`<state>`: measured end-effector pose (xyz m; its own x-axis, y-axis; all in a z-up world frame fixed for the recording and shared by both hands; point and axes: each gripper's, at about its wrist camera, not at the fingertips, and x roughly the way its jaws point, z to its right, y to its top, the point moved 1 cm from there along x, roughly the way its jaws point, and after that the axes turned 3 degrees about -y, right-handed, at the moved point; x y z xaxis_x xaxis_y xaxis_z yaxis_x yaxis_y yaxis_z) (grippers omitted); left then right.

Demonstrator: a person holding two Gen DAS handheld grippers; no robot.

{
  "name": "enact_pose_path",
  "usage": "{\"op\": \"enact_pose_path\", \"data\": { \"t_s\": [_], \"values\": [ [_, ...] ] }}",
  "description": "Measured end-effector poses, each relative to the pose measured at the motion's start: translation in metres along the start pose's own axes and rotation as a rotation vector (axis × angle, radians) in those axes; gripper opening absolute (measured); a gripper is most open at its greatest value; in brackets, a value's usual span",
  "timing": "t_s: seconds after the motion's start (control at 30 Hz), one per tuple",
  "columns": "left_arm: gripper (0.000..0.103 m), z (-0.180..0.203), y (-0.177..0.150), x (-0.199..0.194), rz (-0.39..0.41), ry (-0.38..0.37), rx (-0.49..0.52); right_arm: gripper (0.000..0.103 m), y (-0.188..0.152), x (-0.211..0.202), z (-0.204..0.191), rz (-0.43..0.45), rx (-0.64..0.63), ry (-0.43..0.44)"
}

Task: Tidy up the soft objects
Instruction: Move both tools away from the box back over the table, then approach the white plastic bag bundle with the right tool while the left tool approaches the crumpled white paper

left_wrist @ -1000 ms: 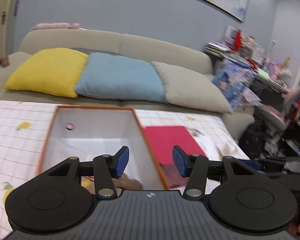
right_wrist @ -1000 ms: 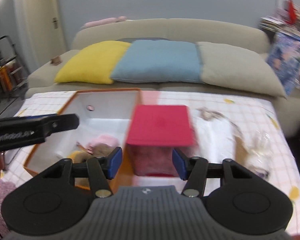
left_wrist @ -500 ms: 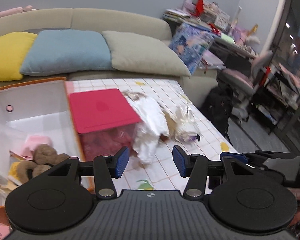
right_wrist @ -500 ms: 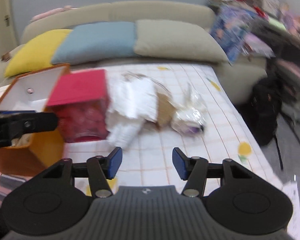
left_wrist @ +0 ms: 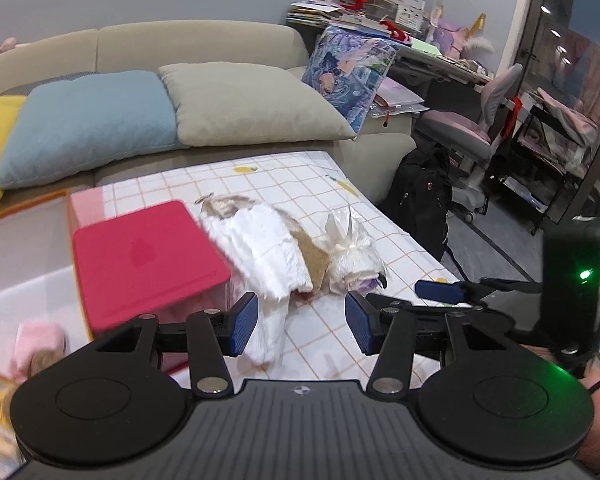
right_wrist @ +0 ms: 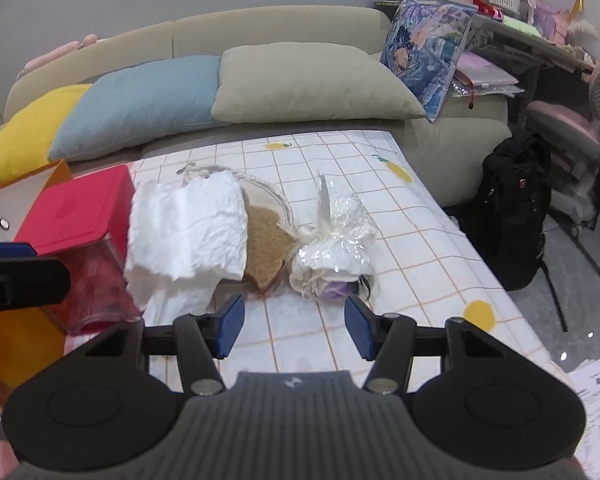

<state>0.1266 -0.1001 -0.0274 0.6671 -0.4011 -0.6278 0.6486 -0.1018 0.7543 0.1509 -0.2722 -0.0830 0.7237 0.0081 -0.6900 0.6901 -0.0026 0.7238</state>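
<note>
A crumpled white cloth [right_wrist: 188, 228] lies on the checked tablecloth [right_wrist: 420, 248], partly over a brown pad [right_wrist: 266, 244]. A clear-wrapped white bundle [right_wrist: 332, 256] lies right of it. The cloth [left_wrist: 264, 256] and bundle [left_wrist: 354, 262] also show in the left wrist view. My right gripper [right_wrist: 292, 330] is open and empty, just in front of the bundle and pad. My left gripper [left_wrist: 300, 326] is open and empty, in front of the cloth. An orange-rimmed box [left_wrist: 28, 208] at the left holds a pink plush [left_wrist: 36, 346].
A pink bin with a red lid [right_wrist: 76, 208] stands between the orange-rimmed box [right_wrist: 52, 170] and the cloth. A sofa with yellow, blue [right_wrist: 140, 108] and grey cushions lies behind the table. A black backpack [right_wrist: 516, 216] and a chair stand right of the table.
Both grippers have swung right, from facing the orange box and red-lidded bin to facing the white cloth and wrapped bundle. Both stayed open and empty.
</note>
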Motion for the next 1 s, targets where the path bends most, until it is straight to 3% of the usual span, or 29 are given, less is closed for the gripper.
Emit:
{"op": "enact_pose_path", "data": {
  "t_s": [0.17,0.33,0.53,0.7,0.87,1.0],
  "values": [
    [0.060,0.006,0.014,0.021,-0.028,-0.012,0.066,0.055,0.002,0.025,0.009,-0.037,0.051,0.020],
    [0.066,0.020,0.018,0.055,-0.105,0.029,0.272,0.055,0.005,0.042,0.013,-0.042,0.064,0.037],
    [0.069,0.041,-0.005,0.101,-0.193,0.166,0.561,0.055,0.007,0.056,0.027,-0.054,0.116,0.030],
    [0.070,0.053,-0.023,0.129,-0.242,0.219,0.668,0.055,0.009,0.062,0.034,-0.064,0.153,0.043],
    [0.070,0.058,-0.044,0.157,-0.268,0.412,0.829,0.055,0.009,0.067,0.039,-0.076,0.188,0.058],
    [0.074,0.060,-0.060,0.169,-0.297,0.478,0.907,0.056,0.010,0.071,0.040,-0.074,0.187,0.061]
  ]
}}
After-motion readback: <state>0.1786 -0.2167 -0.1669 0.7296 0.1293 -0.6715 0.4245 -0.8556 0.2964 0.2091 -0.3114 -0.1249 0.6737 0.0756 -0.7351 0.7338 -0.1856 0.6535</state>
